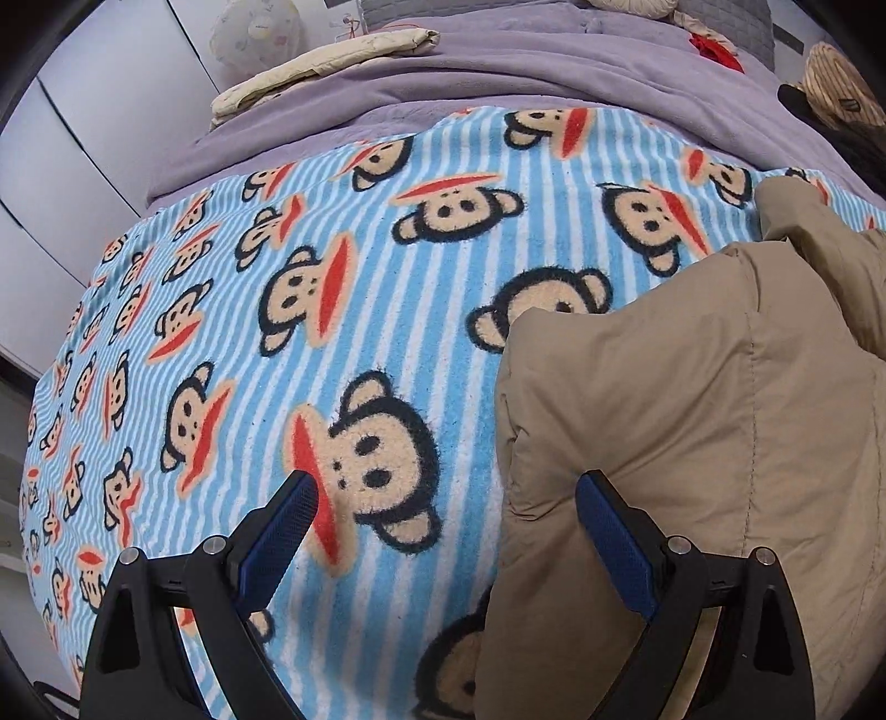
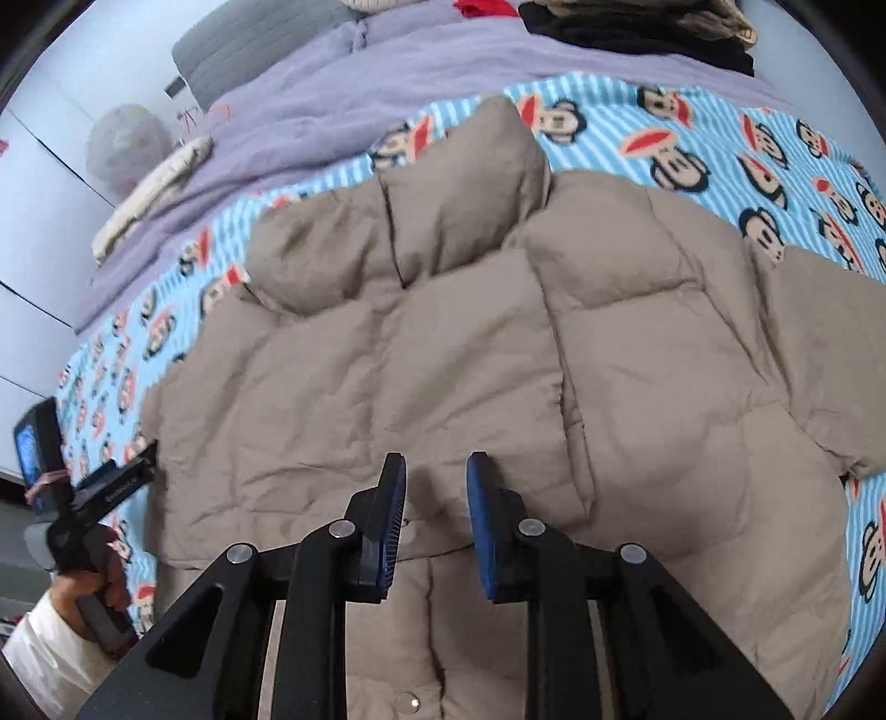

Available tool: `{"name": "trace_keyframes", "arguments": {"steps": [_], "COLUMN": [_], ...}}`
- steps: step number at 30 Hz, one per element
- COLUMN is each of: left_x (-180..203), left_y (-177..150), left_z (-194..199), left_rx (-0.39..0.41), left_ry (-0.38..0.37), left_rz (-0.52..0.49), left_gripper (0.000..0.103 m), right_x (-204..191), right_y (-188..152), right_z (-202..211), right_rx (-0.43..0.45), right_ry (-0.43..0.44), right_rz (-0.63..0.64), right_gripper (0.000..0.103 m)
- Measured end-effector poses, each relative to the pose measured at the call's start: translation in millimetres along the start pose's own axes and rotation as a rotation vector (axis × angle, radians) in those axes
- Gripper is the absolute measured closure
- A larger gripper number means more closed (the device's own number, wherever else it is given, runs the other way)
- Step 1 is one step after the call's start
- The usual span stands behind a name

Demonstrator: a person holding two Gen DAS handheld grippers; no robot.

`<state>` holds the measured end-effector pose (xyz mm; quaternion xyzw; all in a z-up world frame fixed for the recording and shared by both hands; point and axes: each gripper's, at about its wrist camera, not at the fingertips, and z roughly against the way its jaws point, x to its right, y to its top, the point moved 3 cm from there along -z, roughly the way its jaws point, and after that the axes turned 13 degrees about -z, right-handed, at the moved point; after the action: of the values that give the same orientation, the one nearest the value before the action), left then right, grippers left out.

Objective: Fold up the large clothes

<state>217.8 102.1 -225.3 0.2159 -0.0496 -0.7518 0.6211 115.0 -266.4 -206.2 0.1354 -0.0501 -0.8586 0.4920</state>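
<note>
A tan puffer jacket (image 2: 470, 343) lies spread flat on a blue striped monkey-print blanket (image 2: 720, 155), hood toward the far side. My right gripper (image 2: 434, 471) hovers over the jacket's lower middle, jaws a little apart and empty. In the left wrist view the jacket's left edge (image 1: 692, 415) fills the right side. My left gripper (image 1: 446, 493) is wide open and empty, its right finger (image 1: 614, 531) over the jacket's edge, its left finger (image 1: 282, 531) over the blanket (image 1: 277, 332). The left gripper also shows in the right wrist view (image 2: 105, 487), at the jacket's left edge.
A purple blanket (image 1: 498, 72) covers the far part of the bed. A folded cream cloth (image 1: 321, 66) and a round pale cushion (image 1: 255, 33) lie at the far left. Dark and striped clothes (image 2: 637, 27) are piled at the far right. White cupboard doors (image 1: 83, 138) stand left.
</note>
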Motion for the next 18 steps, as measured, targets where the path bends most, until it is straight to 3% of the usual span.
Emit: {"name": "trace_keyframes", "arguments": {"steps": [1,3,8,11,12,15,18], "left_x": [1.2,3.4,12.1,27.6,35.8,66.8,104.6], "left_y": [0.3,1.6,-1.8,-7.4,-9.5,-17.1,-23.0], "left_z": [0.1,5.1,34.8,61.3,70.1,98.3,124.8], "left_rx": [-0.005,-0.006,-0.001,0.01,0.012,0.023,0.033], "left_ry": [0.0,0.019,0.013,-0.035,-0.057,-0.128,-0.194], "left_rz": [-0.004,-0.018,-0.04,-0.065,-0.076,-0.109,-0.13], "left_gripper": [0.008,0.008,0.008,0.008,0.008,0.008,0.008], "right_x": [10.7,27.8,51.7,75.6,82.2,113.3,135.1], "right_y": [-3.4,-6.1,-7.6,-9.2,-9.0,-17.9,-21.3], "right_z": [-9.9,-7.6,15.8,32.6,35.9,52.6,64.5], "right_rx": [-0.029,-0.04,-0.047,-0.057,-0.062,-0.074,-0.089], "right_ry": [-0.012,0.048,0.047,0.124,0.153,0.205,0.237], "right_rz": [-0.025,-0.083,-0.11,-0.184,-0.206,-0.265,-0.307], "right_gripper": [0.087,0.089,0.087,0.084,0.081,0.053,0.052]}}
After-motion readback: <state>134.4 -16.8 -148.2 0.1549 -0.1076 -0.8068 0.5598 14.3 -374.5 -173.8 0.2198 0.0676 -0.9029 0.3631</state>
